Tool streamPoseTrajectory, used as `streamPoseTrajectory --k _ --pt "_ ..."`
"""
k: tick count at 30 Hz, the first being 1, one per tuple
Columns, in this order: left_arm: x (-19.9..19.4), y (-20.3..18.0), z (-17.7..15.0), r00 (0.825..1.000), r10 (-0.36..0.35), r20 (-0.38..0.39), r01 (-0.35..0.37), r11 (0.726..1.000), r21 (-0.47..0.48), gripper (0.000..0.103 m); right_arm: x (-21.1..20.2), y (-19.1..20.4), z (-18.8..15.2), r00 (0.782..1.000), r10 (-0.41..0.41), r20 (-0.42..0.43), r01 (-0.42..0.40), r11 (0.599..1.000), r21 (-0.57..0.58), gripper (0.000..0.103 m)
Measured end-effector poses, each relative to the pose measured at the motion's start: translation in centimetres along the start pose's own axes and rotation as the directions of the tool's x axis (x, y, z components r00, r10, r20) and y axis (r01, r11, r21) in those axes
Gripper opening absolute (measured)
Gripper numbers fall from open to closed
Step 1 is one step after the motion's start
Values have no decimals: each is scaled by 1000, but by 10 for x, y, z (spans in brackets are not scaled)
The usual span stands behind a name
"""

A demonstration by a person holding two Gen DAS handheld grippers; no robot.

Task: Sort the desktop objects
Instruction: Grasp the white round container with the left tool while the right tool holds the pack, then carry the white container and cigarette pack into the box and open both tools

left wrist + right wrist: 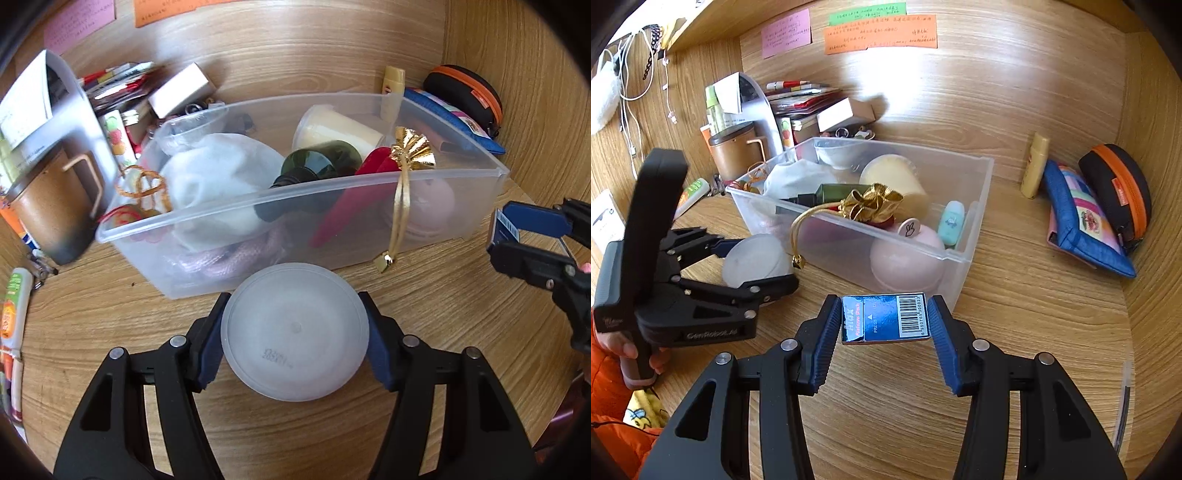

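A wooden desk point(1015, 332) is seen carrying a clear plastic bin point(975, 192) near its middle. To the right, a yellow tube point(1035, 166), a blue pouch point(1082, 229) and a black case with an orange zip point(1115, 188) are set along the wall. At the left, a brown mug point(733, 153), a white box point(846, 112) and stacked papers point(801, 96) are gathered.

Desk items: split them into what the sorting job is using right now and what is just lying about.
In use: translucent round lid in left gripper; blue box in right gripper; clear bin.
Lying about: blue pouch, orange-zipped case, sticky notes, brown mug.
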State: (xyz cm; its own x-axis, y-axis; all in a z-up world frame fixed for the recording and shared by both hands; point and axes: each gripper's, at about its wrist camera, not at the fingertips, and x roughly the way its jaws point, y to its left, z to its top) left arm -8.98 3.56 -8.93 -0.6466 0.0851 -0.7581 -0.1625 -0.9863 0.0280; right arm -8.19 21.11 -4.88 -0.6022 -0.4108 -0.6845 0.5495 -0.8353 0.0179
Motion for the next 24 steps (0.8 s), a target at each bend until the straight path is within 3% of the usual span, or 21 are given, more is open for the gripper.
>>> streamPoseTrajectory --k 14,24 --pt "-49 25 -1 993 38 113 -29 996 -82 65 -7 18 16 1000 2 26 -1 999 -43 45" --pt "-76 43 11 979 17 204 4 995 -101 65 -12 40 38 998 14 57 -9 995 -103 45"
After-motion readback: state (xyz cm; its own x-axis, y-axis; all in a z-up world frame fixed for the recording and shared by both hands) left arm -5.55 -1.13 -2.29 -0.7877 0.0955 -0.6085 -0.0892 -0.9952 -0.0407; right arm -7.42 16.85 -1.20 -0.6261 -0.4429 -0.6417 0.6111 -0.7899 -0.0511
